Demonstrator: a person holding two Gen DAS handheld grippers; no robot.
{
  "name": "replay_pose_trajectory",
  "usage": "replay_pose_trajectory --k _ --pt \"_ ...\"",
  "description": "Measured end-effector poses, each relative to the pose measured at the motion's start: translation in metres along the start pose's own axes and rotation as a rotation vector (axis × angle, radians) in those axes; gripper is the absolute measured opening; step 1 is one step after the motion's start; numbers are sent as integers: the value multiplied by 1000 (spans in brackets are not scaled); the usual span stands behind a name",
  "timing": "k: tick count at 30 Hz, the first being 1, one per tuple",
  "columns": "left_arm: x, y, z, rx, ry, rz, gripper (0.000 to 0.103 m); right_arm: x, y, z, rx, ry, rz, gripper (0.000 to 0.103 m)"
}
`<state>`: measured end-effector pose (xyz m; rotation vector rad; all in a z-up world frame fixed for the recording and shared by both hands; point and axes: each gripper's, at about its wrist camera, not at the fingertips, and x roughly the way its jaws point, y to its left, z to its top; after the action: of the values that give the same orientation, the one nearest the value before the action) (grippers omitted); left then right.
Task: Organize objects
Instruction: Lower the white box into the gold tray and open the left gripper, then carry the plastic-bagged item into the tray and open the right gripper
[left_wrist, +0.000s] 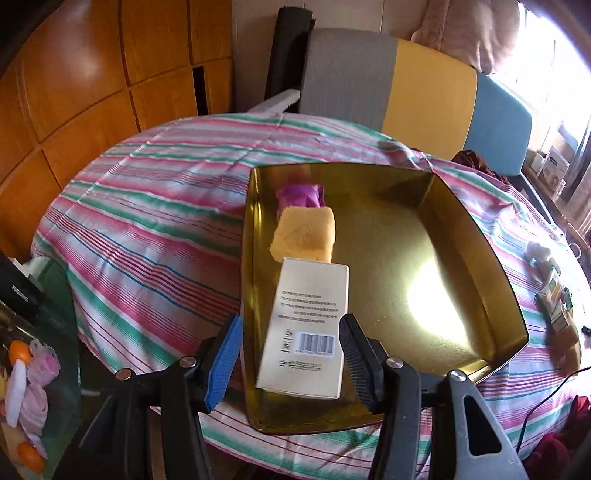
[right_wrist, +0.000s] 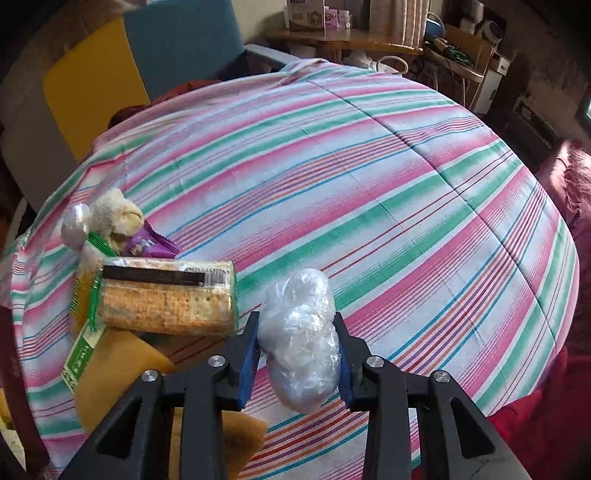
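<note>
A gold tray (left_wrist: 476, 258) lies on the striped tablecloth. In it sit a purple wrapped item (left_wrist: 299, 195), a yellow sponge (left_wrist: 304, 236) and a beige box (left_wrist: 306, 328) with a barcode. My left gripper (left_wrist: 288, 354) is open with its jaws on either side of the box's near end, not touching it. My right gripper (right_wrist: 295, 347) is shut on a clear plastic bag bundle (right_wrist: 301, 339), held above the cloth. To its left lie a cracker pack (right_wrist: 166, 295), a purple snack packet (right_wrist: 147, 245), a cream cloth toy (right_wrist: 114, 214) and green packets (right_wrist: 86, 314).
A chair with grey, yellow and blue panels (left_wrist: 406, 92) stands behind the table. Wooden cabinets (left_wrist: 92, 81) are at left. A glass side surface with small toys (left_wrist: 26, 387) is at lower left. A brown pad (right_wrist: 118, 369) lies near the right gripper. Cluttered shelves (right_wrist: 351, 26) are beyond.
</note>
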<state>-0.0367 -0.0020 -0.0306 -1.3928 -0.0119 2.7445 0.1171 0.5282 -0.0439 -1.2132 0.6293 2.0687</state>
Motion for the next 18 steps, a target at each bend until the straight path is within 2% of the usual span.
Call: replay_pose_trajectory --k 5,8,13,18 --pt "-4 7 0 6 -31 2 55 -39 17 8 -17 -103 93 36" --pt "-2 12 -2 -9 -25 -14 55 -77 54 1 -85 -148 181 36" --pt "0 24 -6 -50 -20 -29 55 -121 157 -16 -304 -184 361 36" --pt "1 48 -5 -108 -26 -16 55 -139 278 -68 -562 -131 519 36"
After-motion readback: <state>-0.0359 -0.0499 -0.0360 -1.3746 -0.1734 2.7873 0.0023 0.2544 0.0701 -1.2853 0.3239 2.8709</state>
